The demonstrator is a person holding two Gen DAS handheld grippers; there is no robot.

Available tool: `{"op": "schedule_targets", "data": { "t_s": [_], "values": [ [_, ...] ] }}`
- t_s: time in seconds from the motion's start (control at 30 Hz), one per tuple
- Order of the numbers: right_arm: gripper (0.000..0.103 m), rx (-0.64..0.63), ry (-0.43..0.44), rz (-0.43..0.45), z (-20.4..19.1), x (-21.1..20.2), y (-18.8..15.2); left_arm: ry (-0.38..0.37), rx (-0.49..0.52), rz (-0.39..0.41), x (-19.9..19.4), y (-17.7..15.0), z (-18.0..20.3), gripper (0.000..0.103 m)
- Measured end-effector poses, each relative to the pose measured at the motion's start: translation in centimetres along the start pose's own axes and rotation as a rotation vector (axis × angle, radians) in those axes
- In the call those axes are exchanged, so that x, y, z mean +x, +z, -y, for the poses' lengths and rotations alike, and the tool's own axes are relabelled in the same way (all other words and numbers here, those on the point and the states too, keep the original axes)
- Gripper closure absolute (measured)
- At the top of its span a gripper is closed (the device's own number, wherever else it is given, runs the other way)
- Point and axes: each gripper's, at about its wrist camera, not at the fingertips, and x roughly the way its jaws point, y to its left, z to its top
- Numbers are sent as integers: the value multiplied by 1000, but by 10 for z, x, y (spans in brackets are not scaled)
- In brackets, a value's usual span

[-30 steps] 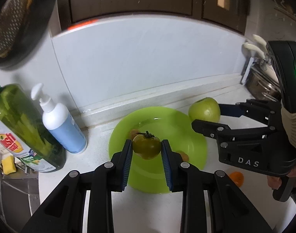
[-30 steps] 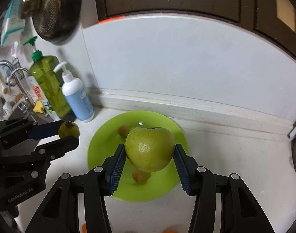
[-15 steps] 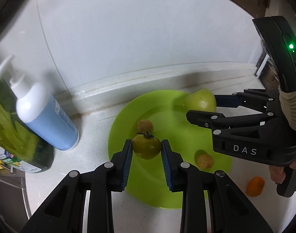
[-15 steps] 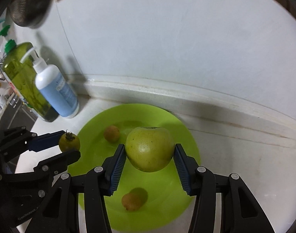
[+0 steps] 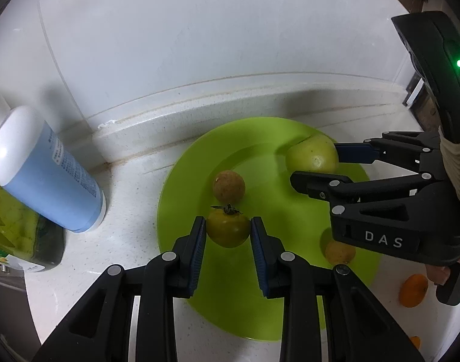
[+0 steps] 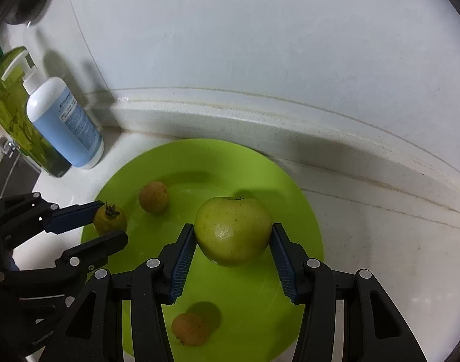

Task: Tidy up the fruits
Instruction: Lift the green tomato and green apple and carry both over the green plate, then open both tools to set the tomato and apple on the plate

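My left gripper (image 5: 228, 230) is shut on a small yellow-green tomato (image 5: 228, 230) with a dark stem, low over the left part of a lime-green plate (image 5: 260, 316). My right gripper (image 6: 233, 241) is shut on a green apple (image 6: 233, 230) above the plate (image 6: 260, 181) middle. Two small brown round fruits lie on the plate: one (image 5: 229, 186) just beyond the tomato, one (image 5: 340, 252) partly hidden under the right gripper (image 5: 314, 166). In the right wrist view they show at the plate's left (image 6: 153, 196) and front (image 6: 190, 328), with the left gripper (image 6: 109, 223) at the left.
A blue-and-white pump bottle (image 5: 46, 172) and a green dish-soap bottle (image 5: 15, 235) stand left of the plate by the sink edge. Two orange fruits (image 5: 414, 290) lie on the white counter at the right. A raised ledge and white backsplash (image 6: 260, 45) run behind the plate.
Both grippers have come down and forward toward the plate with their fruits still gripped. The plate and its two brown fruits look larger and nearer; the cabinets have left the view.
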Motion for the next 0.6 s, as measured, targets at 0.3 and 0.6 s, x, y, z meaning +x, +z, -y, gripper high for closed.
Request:
{"op": "schedule_targets", "data": {
  "t_s": [0.3, 0.6],
  "values": [
    [52, -4, 2, -15, 0, 6, -2, 0, -9, -20, 12, 4, -1, 73],
    [51, -1, 7, -8, 1, 3, -4, 8, -17, -8, 14, 3, -1, 70]
  ]
}}
